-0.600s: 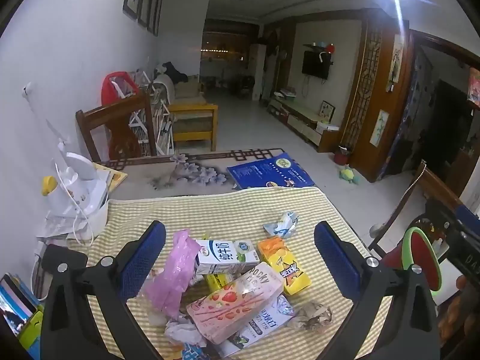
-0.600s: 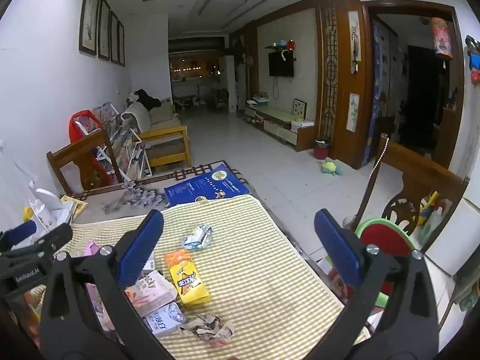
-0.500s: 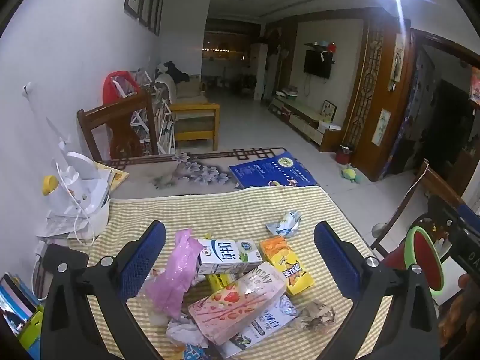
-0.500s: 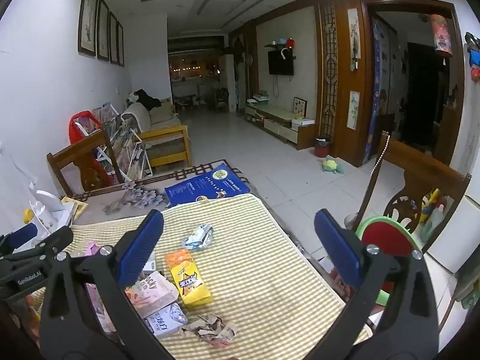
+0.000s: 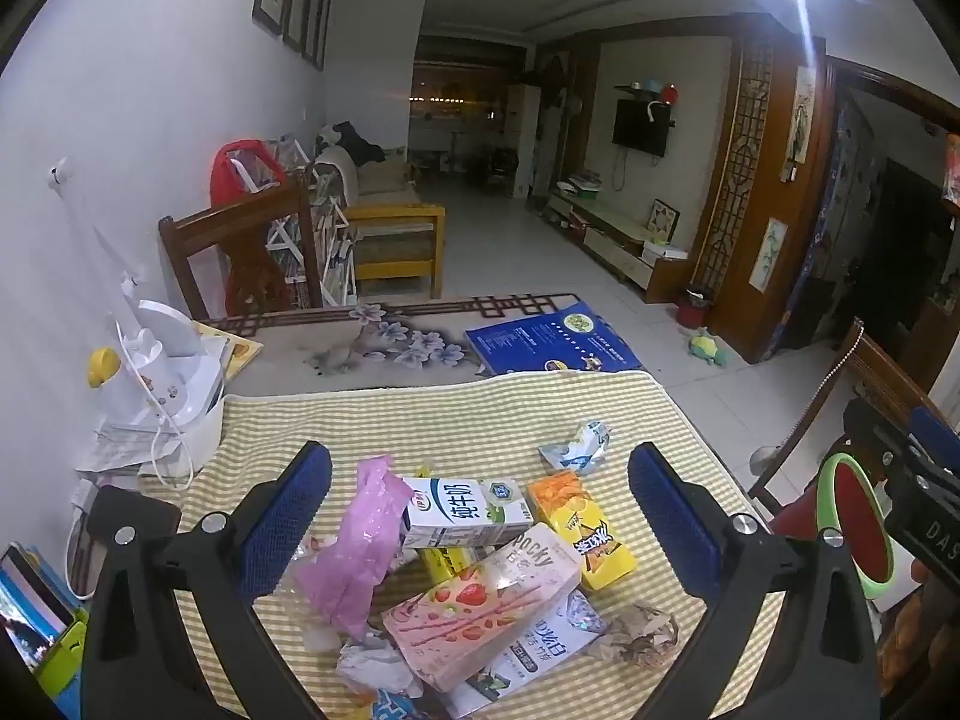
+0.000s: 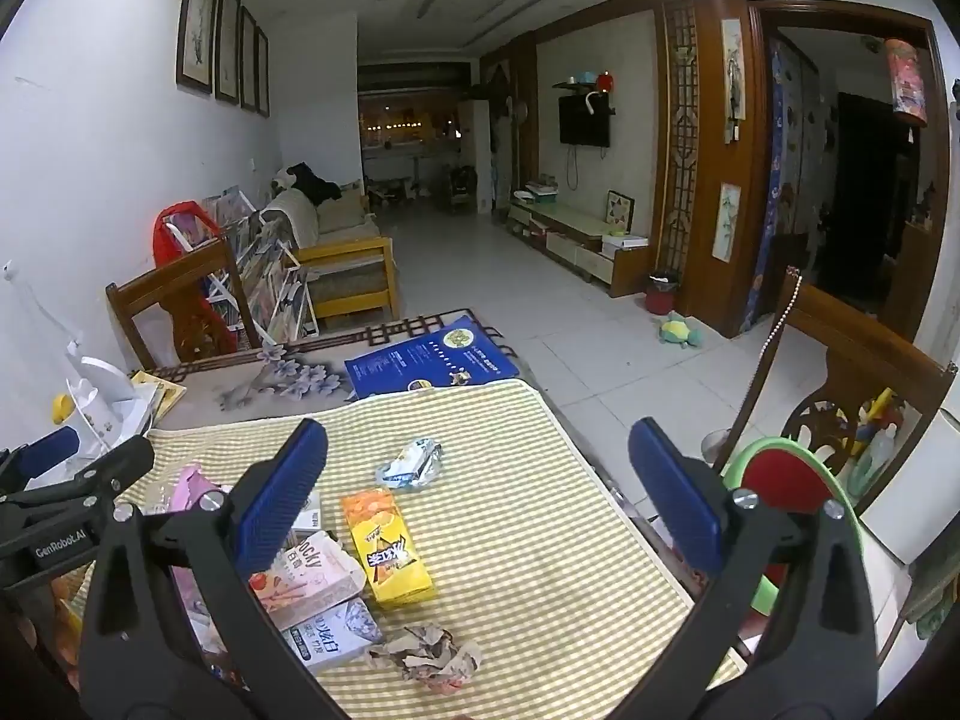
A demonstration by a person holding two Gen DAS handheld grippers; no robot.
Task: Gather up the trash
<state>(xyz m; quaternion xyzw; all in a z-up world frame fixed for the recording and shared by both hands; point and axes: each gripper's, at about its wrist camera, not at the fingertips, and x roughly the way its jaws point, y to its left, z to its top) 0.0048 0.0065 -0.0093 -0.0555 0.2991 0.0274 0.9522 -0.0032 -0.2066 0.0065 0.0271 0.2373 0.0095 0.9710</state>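
Observation:
A pile of trash lies on the yellow striped tablecloth point(image 5: 456, 420): a white milk carton point(image 5: 465, 510), a pink Pocky box point(image 5: 480, 603), a yellow-orange snack box point(image 5: 579, 522), a pink plastic bag point(image 5: 360, 546), a silver-blue wrapper point(image 5: 576, 447) and a crumpled brown paper point(image 5: 639, 633). My left gripper point(image 5: 480, 510) hovers over the pile, open and empty. My right gripper point(image 6: 478, 492) is open and empty, above the cloth to the right of the pile; the snack box point(image 6: 387, 549), wrapper point(image 6: 411, 465) and crumpled paper point(image 6: 429, 657) lie below it.
A green-rimmed red bin point(image 6: 786, 516) stands off the table's right edge beside a wooden chair point(image 6: 852, 384). A white appliance point(image 5: 156, 384) with a cord sits at the table's left. A blue booklet point(image 5: 552, 342) lies beyond the cloth. Another wooden chair point(image 5: 240, 252) stands behind.
Both views have shifted only slightly; the trash pile has not moved and both grippers stay open.

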